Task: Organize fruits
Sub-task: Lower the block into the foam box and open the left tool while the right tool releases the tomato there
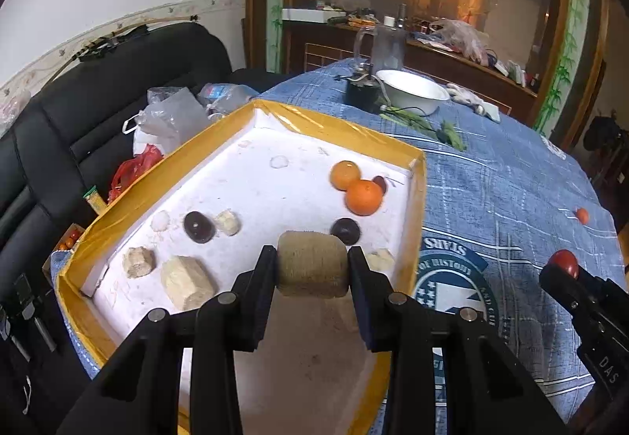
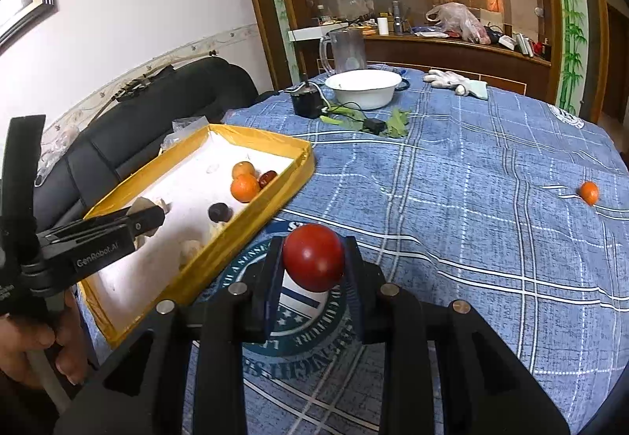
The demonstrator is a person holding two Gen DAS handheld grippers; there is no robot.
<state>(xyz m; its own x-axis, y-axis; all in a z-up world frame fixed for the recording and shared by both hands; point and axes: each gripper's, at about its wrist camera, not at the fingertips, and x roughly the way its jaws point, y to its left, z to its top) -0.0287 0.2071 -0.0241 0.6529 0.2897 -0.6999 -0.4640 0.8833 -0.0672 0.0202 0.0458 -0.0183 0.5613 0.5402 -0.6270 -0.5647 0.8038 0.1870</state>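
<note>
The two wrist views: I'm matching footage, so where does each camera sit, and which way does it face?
Left wrist: on the left hand-held gripper, facing into the yellow-rimmed tray; its fingers clamp a brown fuzzy fruit.
Right wrist: on the right hand-held gripper, facing across the blue tablecloth; it holds a red tomato; a hand shows.
Shared: tray, oranges, white bowl.
</note>
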